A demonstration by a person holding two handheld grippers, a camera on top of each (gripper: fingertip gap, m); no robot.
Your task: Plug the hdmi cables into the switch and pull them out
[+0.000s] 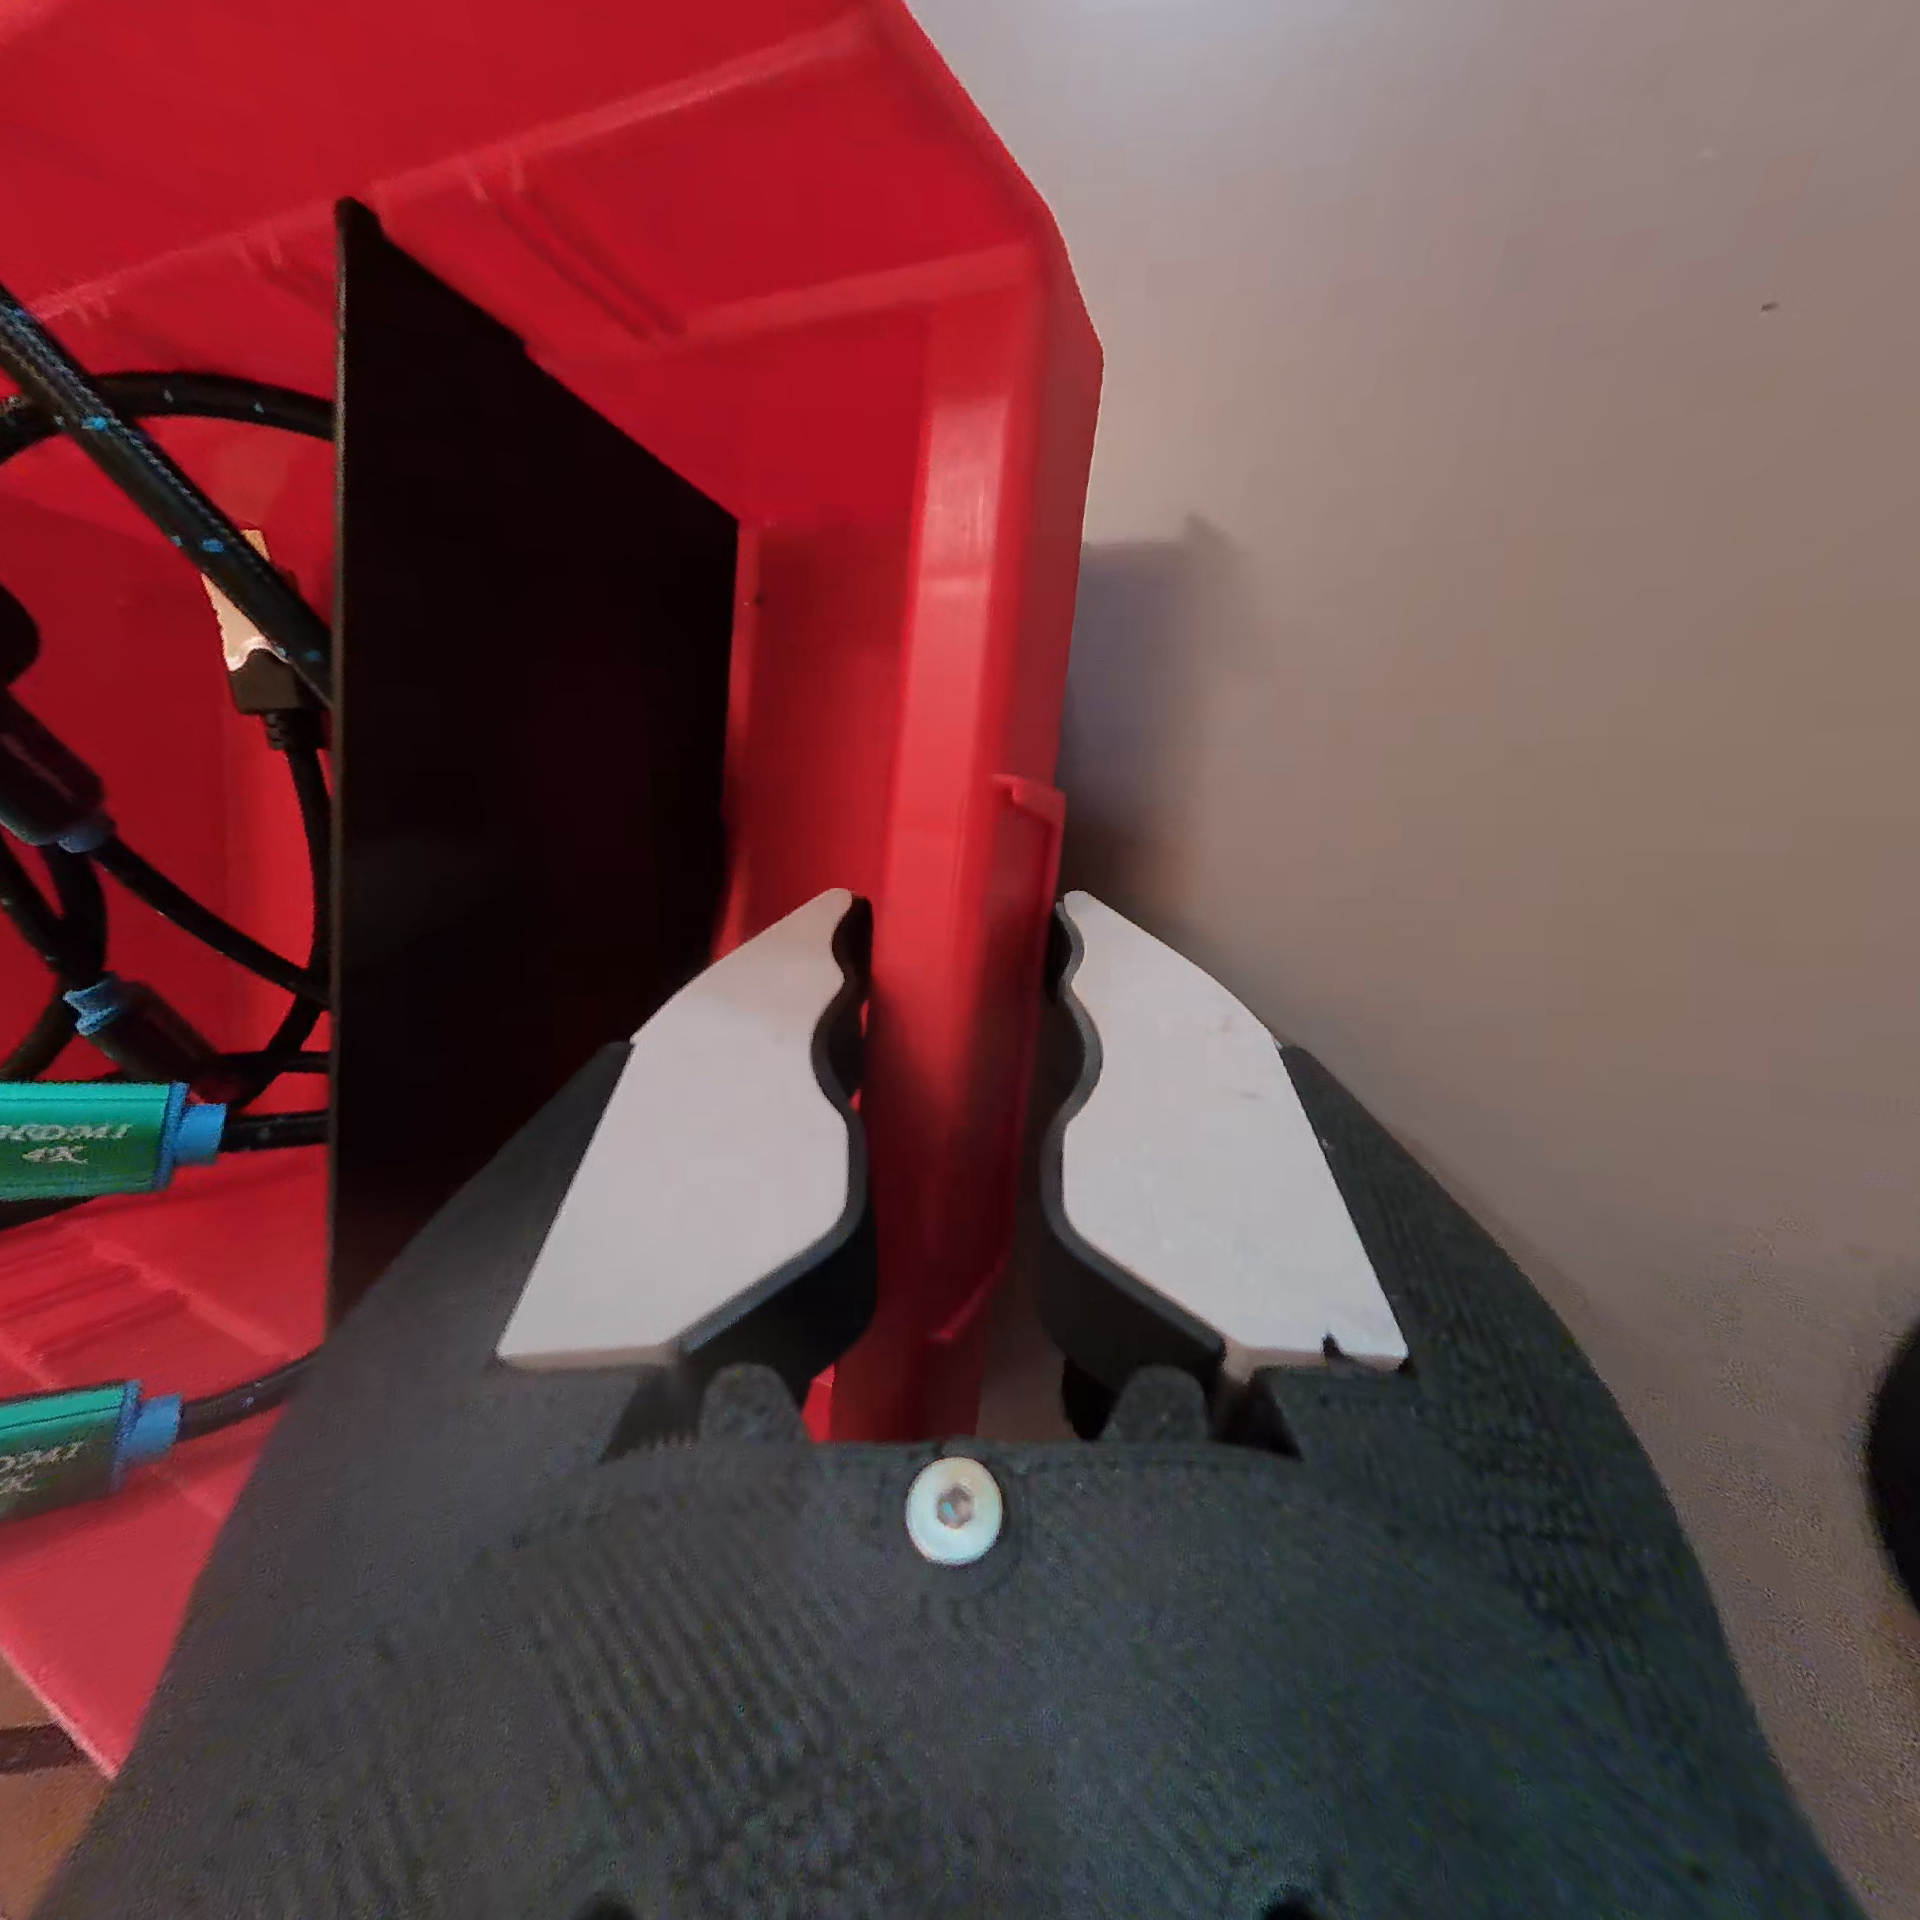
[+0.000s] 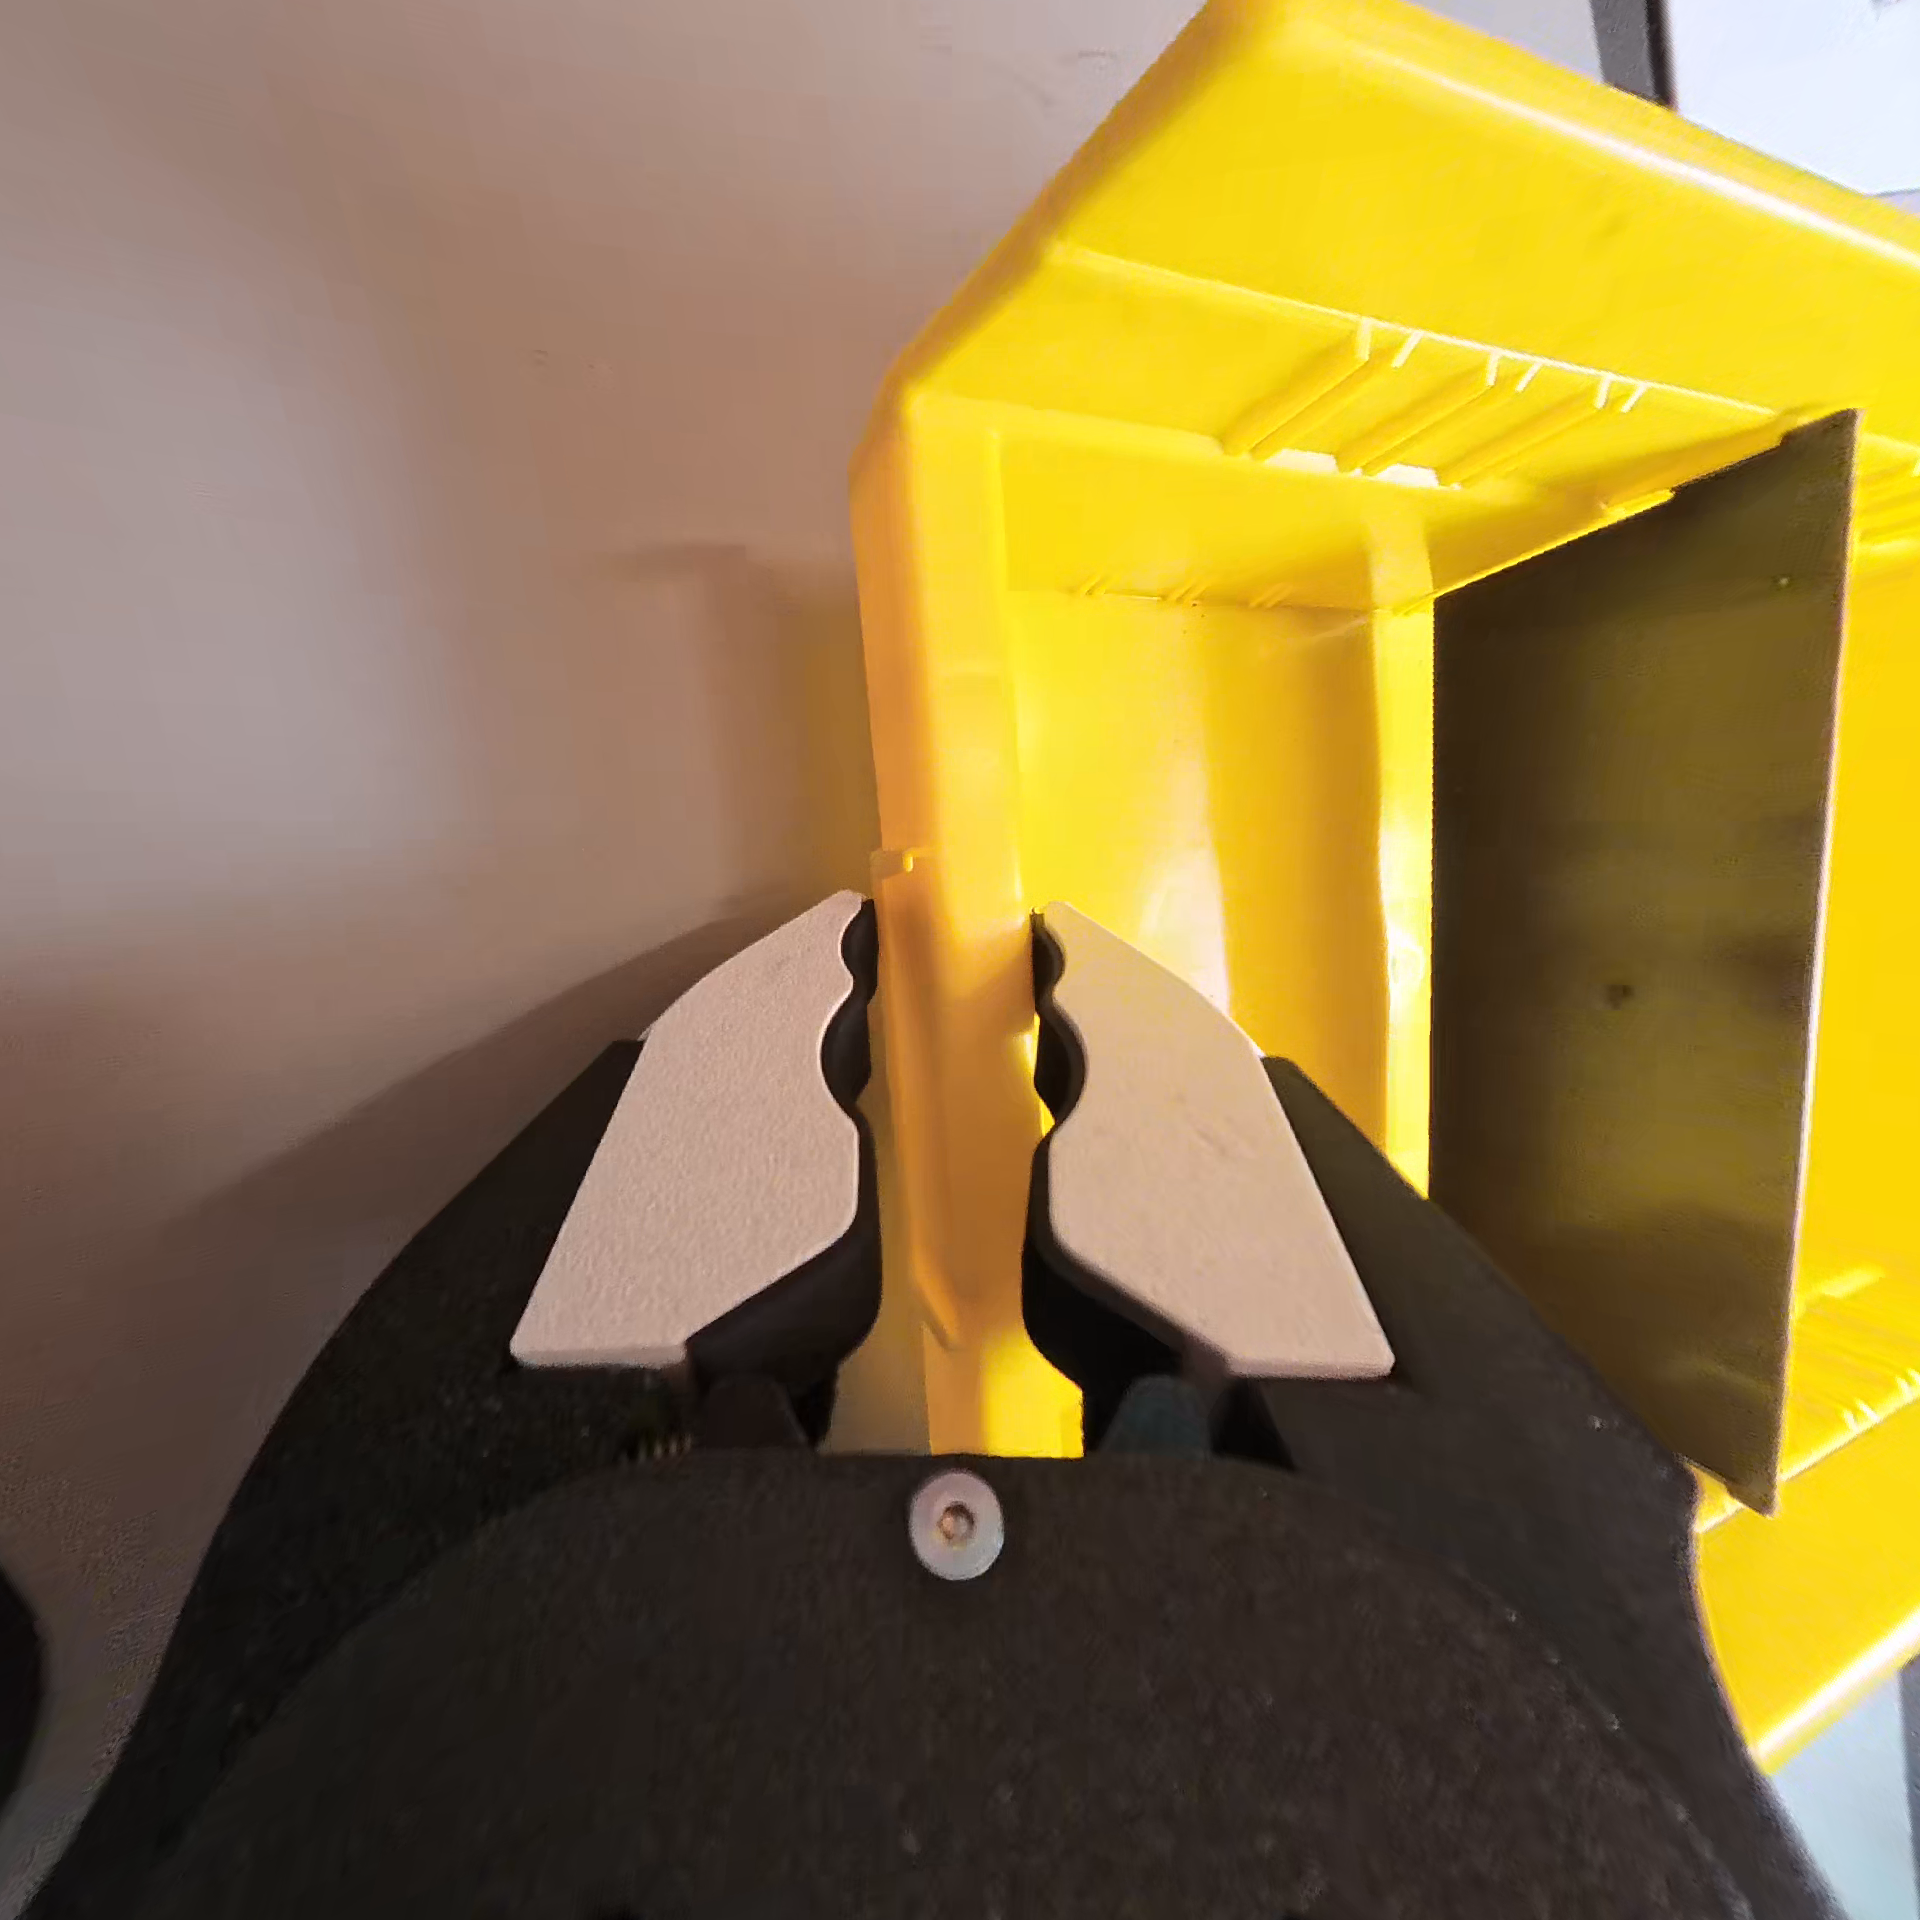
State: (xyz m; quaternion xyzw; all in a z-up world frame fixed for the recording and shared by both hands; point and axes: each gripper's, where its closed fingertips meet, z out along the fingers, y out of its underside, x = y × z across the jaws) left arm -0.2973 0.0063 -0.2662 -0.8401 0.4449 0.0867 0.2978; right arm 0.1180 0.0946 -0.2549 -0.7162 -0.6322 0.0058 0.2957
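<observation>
Over a pale grey table [image 1: 1507, 727], the left tongs [image 1: 956, 925] are clamped on the side wall of a red plastic bin [image 1: 966, 623], one grey-faced finger inside the bin and the other outside against the rim. A flat black divider panel [image 1: 520, 727] stands upright inside this bin, just beside the inner finger. Beyond the divider, in the far compartment, lie the braided black HDMI cables [image 1: 156, 478] in loose coils, with two teal metal plugs [image 1: 94, 1143] near the left edge and a silver-tipped connector [image 1: 249, 644] close to the divider. The switch cannot be made out in either view. On the other side, the right tongs [image 2: 951, 914] are clamped on the side wall of a yellow plastic bin [image 2: 1195, 727], again with one finger inside and one outside. A dull olive-grey divider panel [image 2: 1610, 935] stands upright in this bin, and the compartment next to the tongs shows only bare yellow plastic.
</observation>
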